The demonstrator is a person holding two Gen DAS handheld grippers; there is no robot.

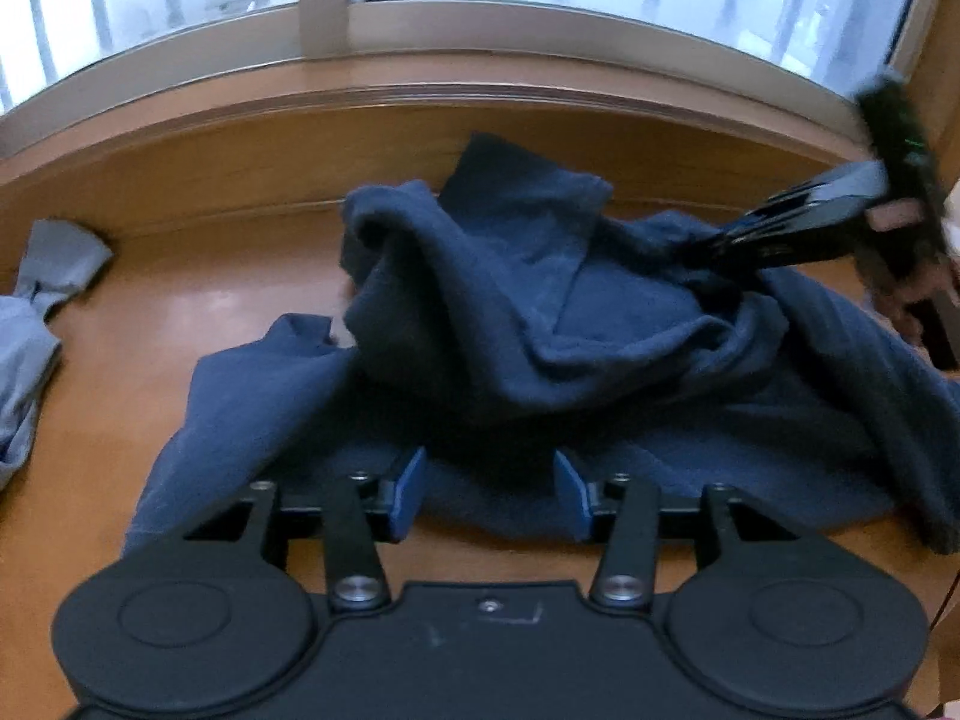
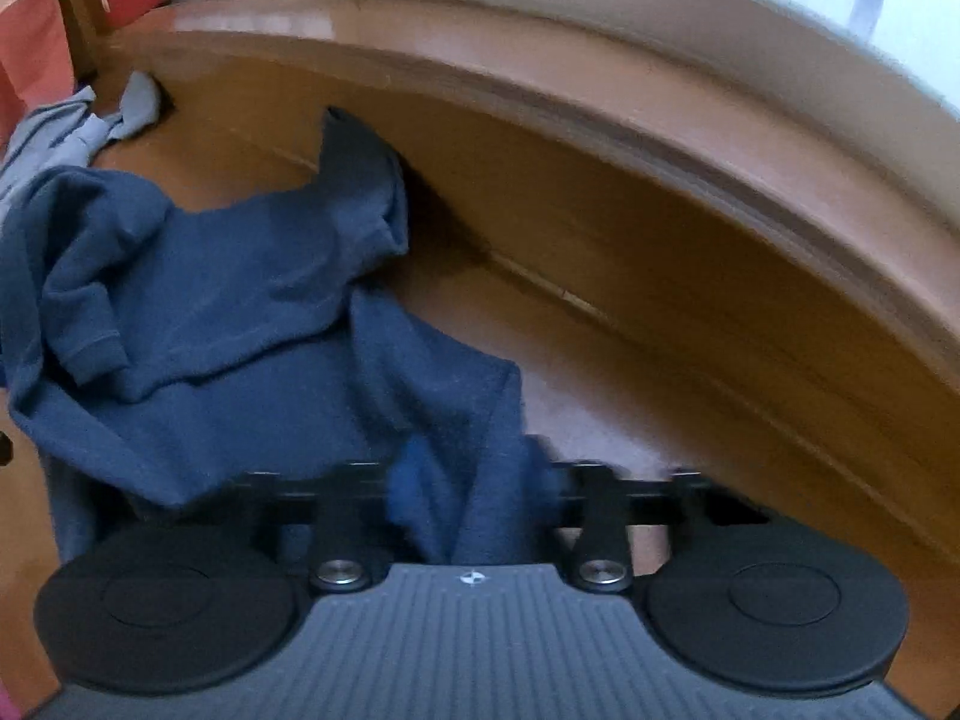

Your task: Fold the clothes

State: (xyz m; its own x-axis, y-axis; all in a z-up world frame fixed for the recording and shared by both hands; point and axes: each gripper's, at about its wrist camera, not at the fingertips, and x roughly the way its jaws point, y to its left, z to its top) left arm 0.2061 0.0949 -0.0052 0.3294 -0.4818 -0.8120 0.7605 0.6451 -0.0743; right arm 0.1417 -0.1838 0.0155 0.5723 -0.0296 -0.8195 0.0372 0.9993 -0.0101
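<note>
The navy sweatshirt lies rumpled on the wooden floor below the window; the right gripper pinches its edge, the left gripper hangs unclenched above it; a thin pinch may slip, or dragging could bunch it further.

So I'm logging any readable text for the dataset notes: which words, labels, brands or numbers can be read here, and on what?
None can be read.
The navy sweatshirt and grey garment show no print or tag.
The right tongs body carries only a small round symbol, no letters.
A green light on the right tongs in the left wrist view is too blurred to read.
</note>
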